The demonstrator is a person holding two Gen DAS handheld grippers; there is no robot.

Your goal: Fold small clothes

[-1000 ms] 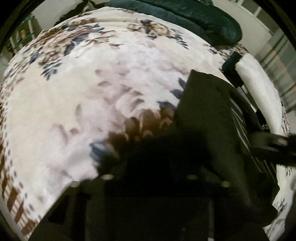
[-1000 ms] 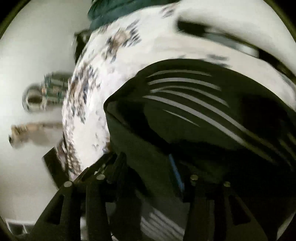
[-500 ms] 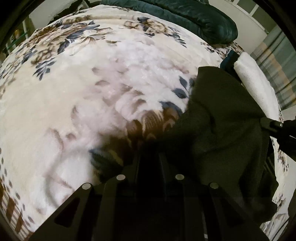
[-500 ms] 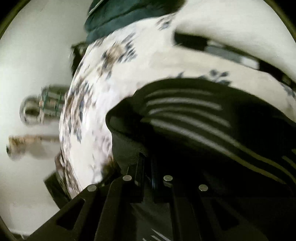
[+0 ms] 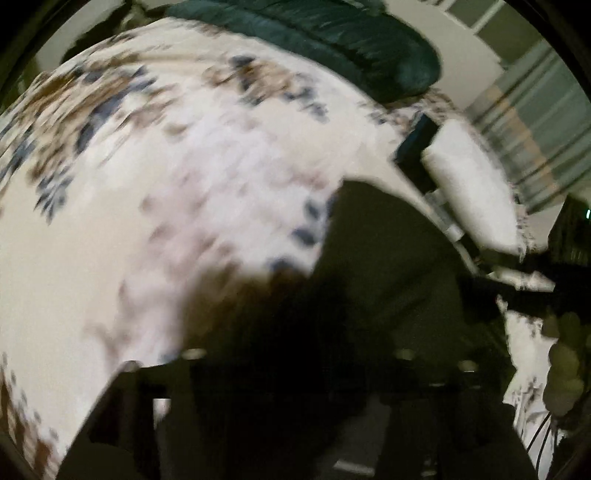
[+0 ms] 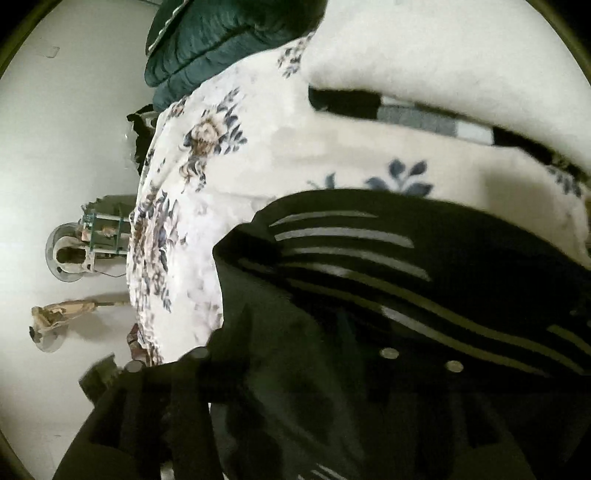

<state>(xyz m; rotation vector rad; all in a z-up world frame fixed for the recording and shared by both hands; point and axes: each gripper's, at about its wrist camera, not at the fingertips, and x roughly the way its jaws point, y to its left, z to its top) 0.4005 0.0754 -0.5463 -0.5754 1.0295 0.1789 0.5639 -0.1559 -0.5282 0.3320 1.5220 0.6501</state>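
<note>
The right gripper (image 6: 291,369) has its black fingers spread wide now, splayed across the dark, soft garment with pale stripes (image 6: 369,258); half a second ago those fingers stood close together, so that looks like a release. Cloth lies between and over the fingers, and whether any of it is pinched I cannot tell. The left gripper (image 5: 295,369) shows the same change: its fingers, narrow a moment ago, now sit far apart low in a heavily blurred left wrist view, with dark cloth and shadow between them, and nothing visibly held.

My read: a fold has just been laid down and both tools have let go, so the next grab needs a fresh edge.

The garment (image 5: 388,266) rests on the cream plush blanket with brown and blue flowers (image 5: 147,221), near its right side, with the striped panel on top in the right wrist view. The right tool comes in low from the blanket's edge, rolled sideways so the floor runs up the left of its view. Beyond the garment lie a white fluffy pillow (image 5: 469,184) and a dark green quilted cushion (image 5: 332,33)
</note>
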